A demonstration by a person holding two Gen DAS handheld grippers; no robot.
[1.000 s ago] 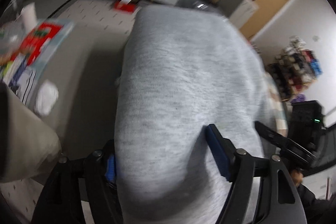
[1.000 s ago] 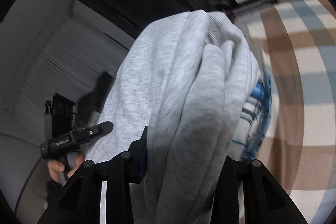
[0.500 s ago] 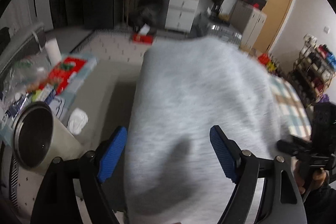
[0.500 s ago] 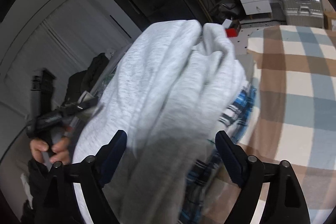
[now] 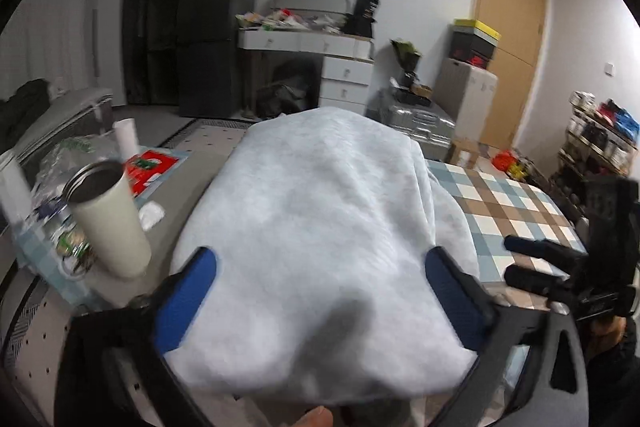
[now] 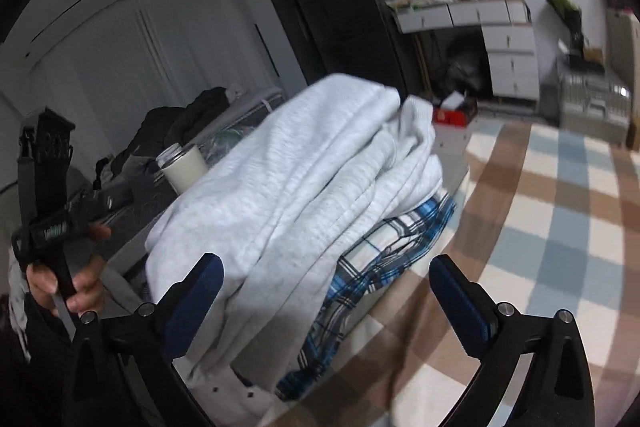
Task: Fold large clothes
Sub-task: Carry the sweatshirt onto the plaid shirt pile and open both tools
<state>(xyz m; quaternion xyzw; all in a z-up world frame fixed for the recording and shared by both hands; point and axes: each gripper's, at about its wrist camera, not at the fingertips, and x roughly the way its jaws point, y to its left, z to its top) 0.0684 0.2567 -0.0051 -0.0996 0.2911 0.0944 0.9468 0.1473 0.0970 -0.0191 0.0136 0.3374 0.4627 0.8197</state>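
With the folded grey sweatshirt (image 6: 304, 187) set on the plaid shirt (image 6: 384, 251), the left gripper (image 5: 320, 303) and right gripper (image 6: 324, 299) have just opened wide, empty, so the next garment needs fetching.

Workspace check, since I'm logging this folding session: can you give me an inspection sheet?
Surface: checked blanket.
Job's things: folded grey sweatshirt stacked on a blue plaid garment.
Clutter: open cream tumbler, red packet, paper rolls.
Grippers: left gripper and right gripper open, jaws just widened, pads clear of the cloth.
Cables: nothing seen.
Surroundings: white drawers, wooden door, silver suitcase.
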